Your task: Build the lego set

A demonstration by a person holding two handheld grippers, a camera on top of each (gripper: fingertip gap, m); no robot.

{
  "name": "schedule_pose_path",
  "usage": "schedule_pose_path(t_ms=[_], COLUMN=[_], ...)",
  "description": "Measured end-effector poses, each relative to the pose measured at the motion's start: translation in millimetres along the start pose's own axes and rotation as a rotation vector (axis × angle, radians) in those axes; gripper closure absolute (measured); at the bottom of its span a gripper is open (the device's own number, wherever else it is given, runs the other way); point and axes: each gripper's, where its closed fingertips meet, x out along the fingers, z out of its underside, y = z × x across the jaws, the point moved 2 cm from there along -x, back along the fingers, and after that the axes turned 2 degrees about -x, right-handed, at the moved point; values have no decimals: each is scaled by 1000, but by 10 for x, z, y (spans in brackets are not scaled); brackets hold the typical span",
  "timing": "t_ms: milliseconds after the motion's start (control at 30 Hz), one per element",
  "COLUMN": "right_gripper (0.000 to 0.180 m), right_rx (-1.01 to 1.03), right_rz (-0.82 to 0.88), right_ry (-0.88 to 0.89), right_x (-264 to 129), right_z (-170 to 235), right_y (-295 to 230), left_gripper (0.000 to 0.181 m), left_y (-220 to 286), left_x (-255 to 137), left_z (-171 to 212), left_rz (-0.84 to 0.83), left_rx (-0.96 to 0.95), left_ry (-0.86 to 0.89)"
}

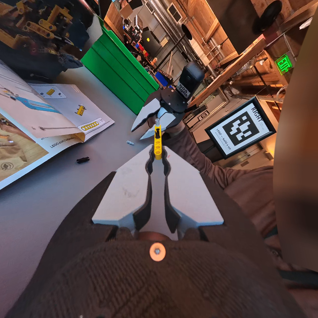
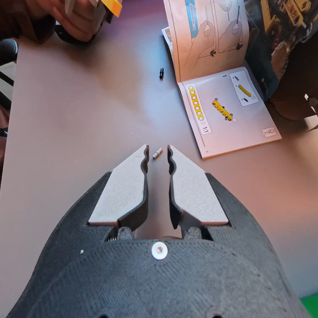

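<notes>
My left gripper (image 1: 157, 151) pinches the yellow beam (image 1: 157, 141) — right gripper (image 2: 158, 148) gapes over a loose grey pin (image 2: 157, 152), holding nothing.

The left gripper (image 1: 157, 151) is showing pale grey wedge fingers (image 1: 130, 194) with wavy black pads; a silver screw (image 2: 159, 250) is sitting at six o'clock on the right gripper (image 2: 157, 151)'s ribbed black body; a brown sleeve (image 1: 215, 172) is covering the arm.

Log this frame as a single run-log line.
left gripper: shut on yellow beam | right gripper: open around grey pin | black pin: loose on table
</notes>
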Motion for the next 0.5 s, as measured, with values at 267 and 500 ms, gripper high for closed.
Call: schedule_pose_path(t_ms=[267,500], right_gripper=[158,155], right_rx=[0,-88], right_rz=[-13,-56], right_ry=[119,192], right_x=[20,103], right_z=[-242,-512], right_y=[-74,-344], left_gripper=[175,176], left_y=[-64,-20], left_x=[66,133], left_z=[138,226], left_rz=[-120,-233], left_rx=[171,498], left_ry=[-103,-183])
